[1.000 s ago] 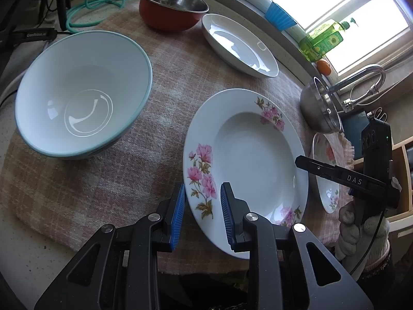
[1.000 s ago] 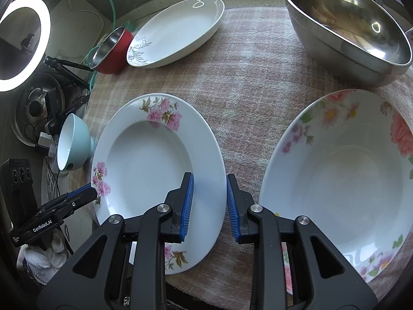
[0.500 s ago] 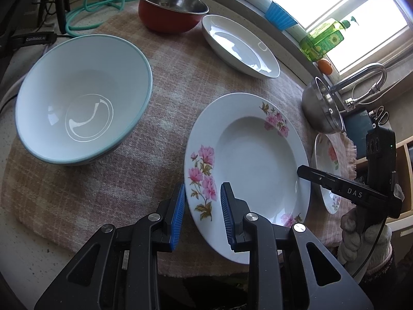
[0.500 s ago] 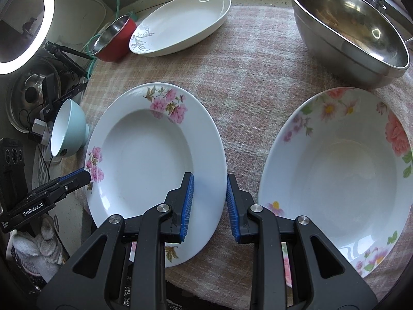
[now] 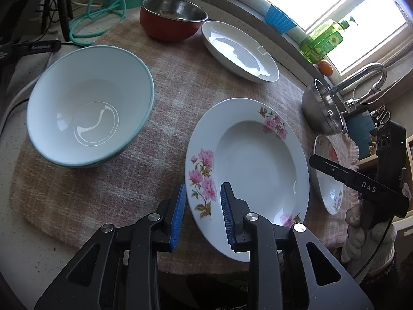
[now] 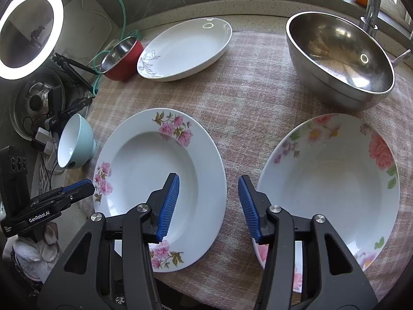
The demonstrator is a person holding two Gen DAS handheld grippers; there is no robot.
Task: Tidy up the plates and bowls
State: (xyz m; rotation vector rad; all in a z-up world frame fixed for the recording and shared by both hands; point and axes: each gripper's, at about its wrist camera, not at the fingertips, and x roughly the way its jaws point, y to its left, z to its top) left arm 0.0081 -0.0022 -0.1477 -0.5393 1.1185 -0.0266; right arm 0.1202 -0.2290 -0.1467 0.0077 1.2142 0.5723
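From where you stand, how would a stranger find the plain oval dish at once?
Start at the bright window; below it lies the checked cloth. At its far edge, beside the red bowl, lies the oval dish. Unlike the two round plates with pink flowers, it is elongated and carries only a grey leaf sprig.

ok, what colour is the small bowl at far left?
Pale teal outside, white inside: small bowl, best in the left wrist view.

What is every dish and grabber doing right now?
left gripper: open, empty, at pink-flower plate's rim
right gripper: open, empty
pink-flower plate: flat, empty
big-flower plate: flat, empty
oval dish: upright, empty
blue bowl: upright, empty
steel bowl: upright
red bowl: upright
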